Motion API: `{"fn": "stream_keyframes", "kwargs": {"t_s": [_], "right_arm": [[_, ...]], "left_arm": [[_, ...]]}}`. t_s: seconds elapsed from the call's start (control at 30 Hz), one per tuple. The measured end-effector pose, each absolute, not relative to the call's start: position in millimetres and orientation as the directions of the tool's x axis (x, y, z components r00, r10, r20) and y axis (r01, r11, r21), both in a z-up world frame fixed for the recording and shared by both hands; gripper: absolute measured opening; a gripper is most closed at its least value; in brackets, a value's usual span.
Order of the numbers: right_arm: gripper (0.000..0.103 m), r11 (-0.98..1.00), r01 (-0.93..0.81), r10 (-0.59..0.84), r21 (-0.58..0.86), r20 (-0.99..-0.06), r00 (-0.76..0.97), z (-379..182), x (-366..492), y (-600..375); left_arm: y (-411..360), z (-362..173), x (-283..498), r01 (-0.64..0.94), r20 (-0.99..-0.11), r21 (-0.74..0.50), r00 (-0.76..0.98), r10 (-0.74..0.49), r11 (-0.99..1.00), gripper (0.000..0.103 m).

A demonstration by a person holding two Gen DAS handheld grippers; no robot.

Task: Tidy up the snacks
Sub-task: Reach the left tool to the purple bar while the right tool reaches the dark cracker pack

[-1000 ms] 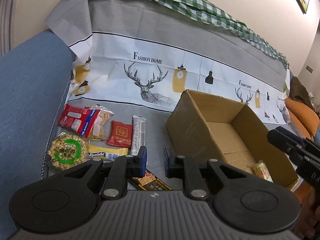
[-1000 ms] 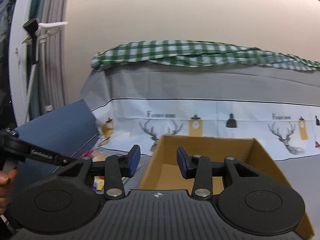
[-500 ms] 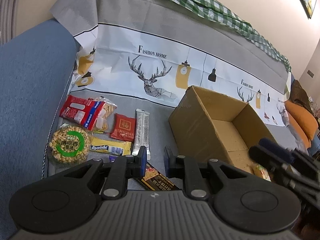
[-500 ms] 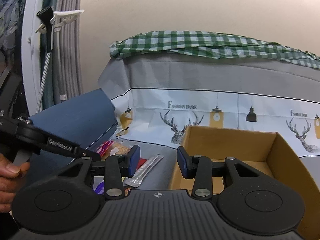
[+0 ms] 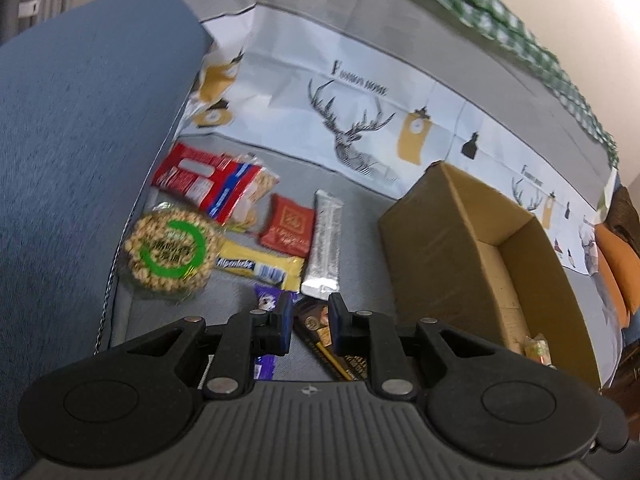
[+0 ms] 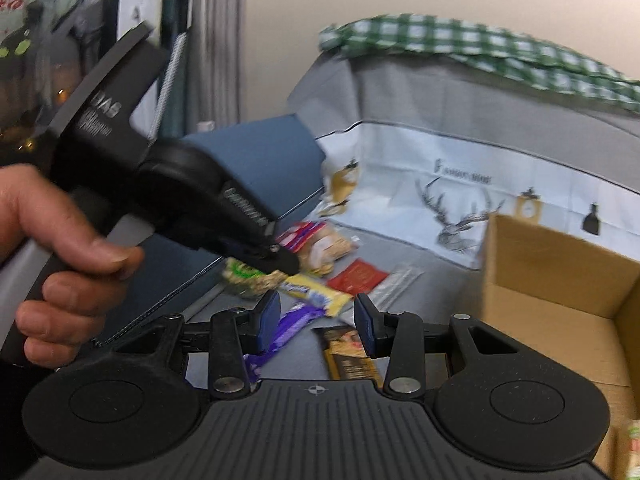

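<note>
Several snack packs lie on the grey sofa seat: a round nut pack with a green ring (image 5: 170, 250), a red and blue bag (image 5: 212, 188), a red sachet (image 5: 288, 226), a silver stick (image 5: 325, 254), a yellow Alpenliebe pack (image 5: 258, 268), a purple bar (image 6: 290, 330) and a dark bar (image 6: 348, 354). An open cardboard box (image 5: 472, 248) stands to their right with one small snack (image 5: 536, 350) inside. My left gripper (image 5: 308, 320) is open and empty above the purple and dark bars. My right gripper (image 6: 316, 320) is open and empty above the same bars. The left tool also shows in the right wrist view (image 6: 192, 208).
A blue armrest (image 5: 80, 140) bounds the snacks on the left. The sofa back carries a deer-print cover (image 5: 360, 120) and a green checked cloth (image 6: 480, 48). An orange cushion (image 5: 616, 272) lies at the far right.
Both grippers have swung left and down toward the snack pile. The right gripper has left the space over the box. The box now sits to the right in both views.
</note>
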State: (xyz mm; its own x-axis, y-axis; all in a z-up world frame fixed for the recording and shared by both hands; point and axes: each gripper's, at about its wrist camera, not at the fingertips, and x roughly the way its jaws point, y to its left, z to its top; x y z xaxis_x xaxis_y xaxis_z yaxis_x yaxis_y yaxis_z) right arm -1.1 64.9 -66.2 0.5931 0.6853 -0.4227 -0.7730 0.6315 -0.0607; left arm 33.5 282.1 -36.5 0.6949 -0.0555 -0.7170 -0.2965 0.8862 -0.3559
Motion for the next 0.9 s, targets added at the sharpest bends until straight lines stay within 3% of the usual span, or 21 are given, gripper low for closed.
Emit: {"fn": "stream_keyframes", "kwargs": {"t_s": [0.4,0.57,0.9], "right_arm": [[0.061,0.715,-0.693,0.527,-0.090,-0.582,0.619,-109,40,119],[0.067,0.734,-0.671,0.449,-0.105,-0.667,0.595,-132,58,136],[0.070,0.754,-0.649,0.396,-0.100,-0.719,0.571,-148,73,144]], "left_arm": [[289,-61,50,-0.352,-0.795,-0.336,0.603,-0.062,0.874,0.041],[284,-73,61,-0.348,-0.830,-0.305,0.554,-0.068,0.887,0.057],[271,-90,74,-0.327,-0.877,-0.226,0.479,-0.046,0.918,0.058]]}}
